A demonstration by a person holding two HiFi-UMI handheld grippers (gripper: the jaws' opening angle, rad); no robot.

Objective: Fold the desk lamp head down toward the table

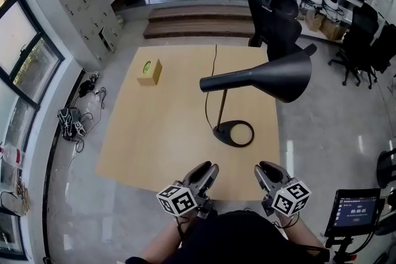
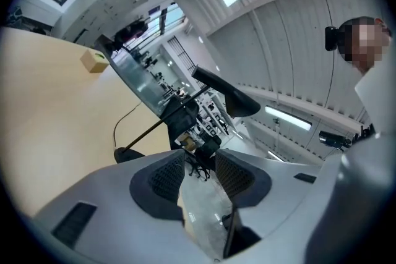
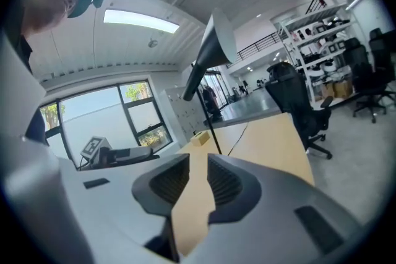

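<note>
A black desk lamp stands on the wooden table (image 1: 142, 133), right of middle. Its cone head (image 1: 266, 77) lies roughly level, pointing right, above a thin stem (image 1: 221, 107) and a ring base (image 1: 234, 133). A cable (image 1: 210, 80) runs to the far edge. My left gripper (image 1: 204, 177) and right gripper (image 1: 266, 173) hover at the near table edge, short of the base. Each stands open by a narrow gap and holds nothing. The left gripper view shows the lamp head (image 2: 232, 96) beyond my left gripper (image 2: 199, 161). The right gripper view shows the head (image 3: 216, 40) above my right gripper (image 3: 197, 164).
A small cardboard box (image 1: 149, 71) sits at the table's far left. A black office chair (image 1: 275, 21) stands beyond the far right corner, with steps (image 1: 198, 18) behind. A monitor on a stand (image 1: 356, 210) is at my right. Cables (image 1: 71, 120) lie on the floor at left.
</note>
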